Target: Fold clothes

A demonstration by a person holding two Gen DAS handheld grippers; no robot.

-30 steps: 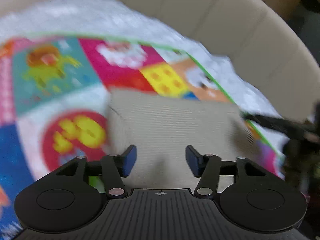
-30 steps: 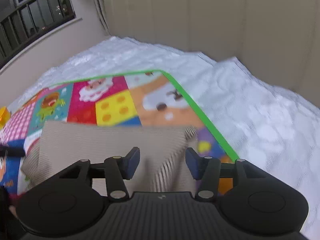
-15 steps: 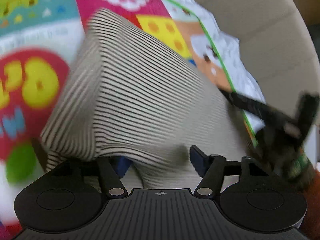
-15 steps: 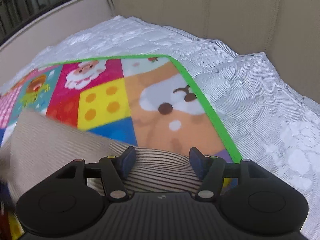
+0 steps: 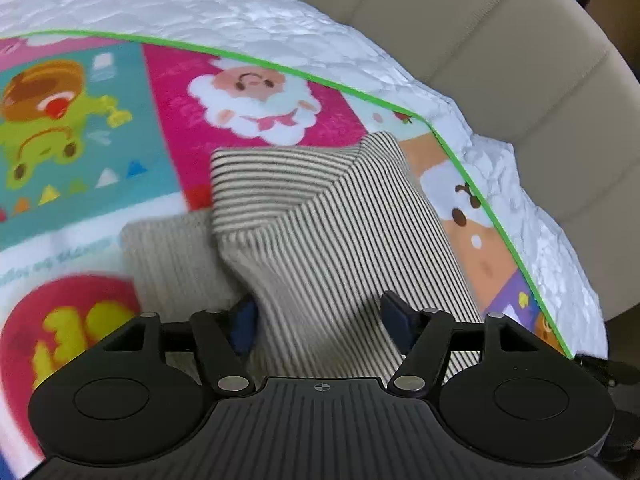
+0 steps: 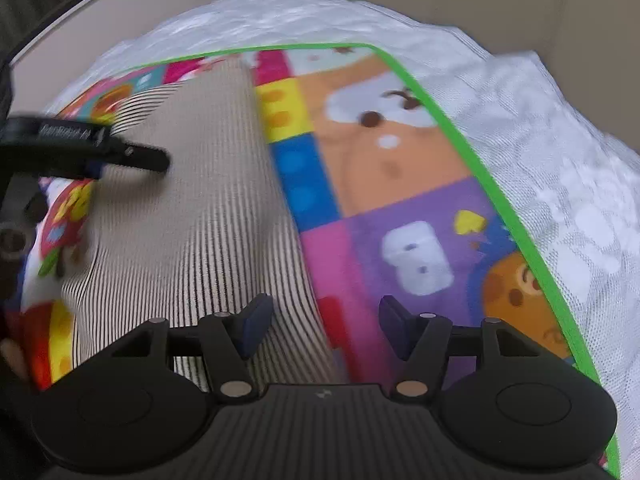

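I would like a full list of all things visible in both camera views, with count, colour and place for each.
striped garment: one, beige with dark stripes, partly folded on the play mat.
play mat: one, multicoloured cartoon panels with green border, on the bedspread.
bedspread: one, white, textured, under the mat.
headboard: one, beige, padded, behind the bed.
left gripper: black, blue pads, jaws opening, garment between them.
right gripper: black, blue pads, jaws opening, over the garment's edge.

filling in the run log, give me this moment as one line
task: fold clothes | left gripper: opening, striped garment between jaws | right gripper: opening, at garment's edge | surface: play mat
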